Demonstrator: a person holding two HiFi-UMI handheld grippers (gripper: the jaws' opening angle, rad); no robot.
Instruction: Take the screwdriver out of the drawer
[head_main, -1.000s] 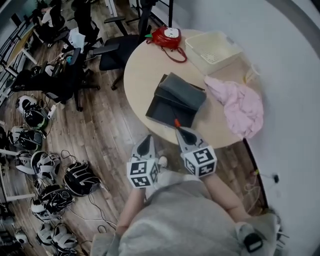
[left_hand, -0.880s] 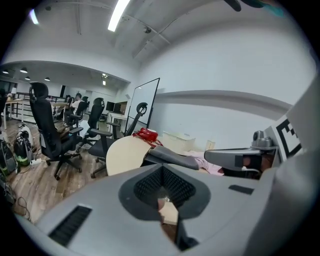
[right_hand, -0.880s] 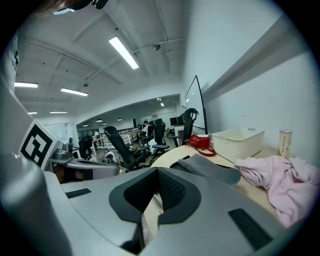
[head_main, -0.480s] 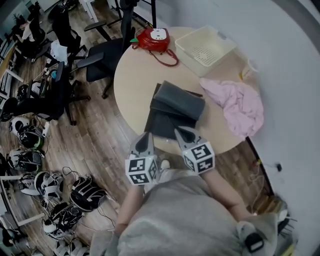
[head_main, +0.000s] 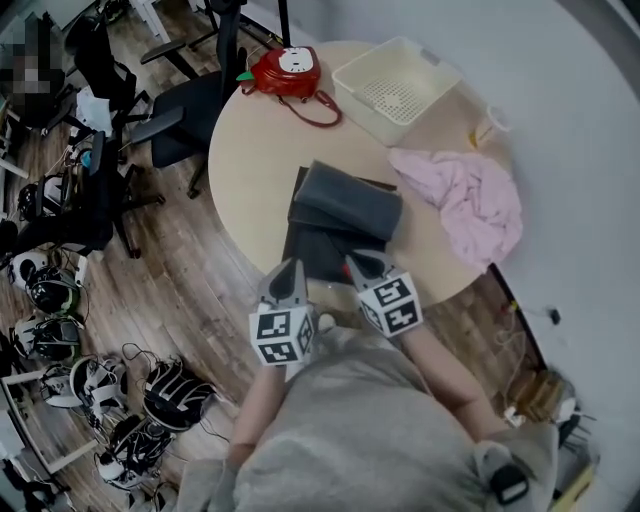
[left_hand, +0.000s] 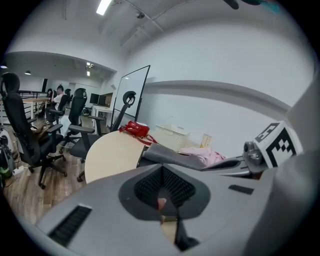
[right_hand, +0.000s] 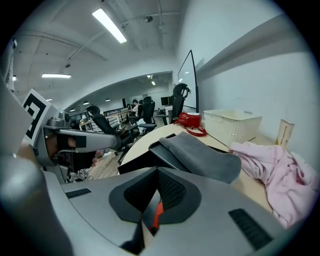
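A round desk (head_main: 255, 150) with a smooth, pale beige top stands on a wood-plank floor (head_main: 180, 270), with black office chairs (head_main: 170, 110) beyond its left edge. At the far edge lies a glossy red rounded bag (head_main: 283, 72) with a thin strap. Beside it, toward the far right edge, sits a cream rectangular plastic basket (head_main: 395, 95) with a perforated bottom. A crumpled pink cloth (head_main: 465, 200) lies soft and folded along the right edge.

Near the middle of the desk, reaching to the near edge, is a flat dark grey drawer box (head_main: 345, 205). Its matte top is rounded at the rim, and its shallow drawer (head_main: 315, 250) is pulled out toward the person.

The right gripper (head_main: 360, 262) hangs over the near edge at the front of the open drawer. In the right gripper view its ribbed black pads are drawn narrow on a slim orange-red screwdriver (right_hand: 158, 212), whose thin shaft shows in the slit between them. In the head view the gripper's body hides the tool.

The left gripper (head_main: 288, 268) is just beside it, at the near edge by the drawer's left front corner. In the left gripper view its jaws are drawn together, with only a sliver of gap and nothing gripped.
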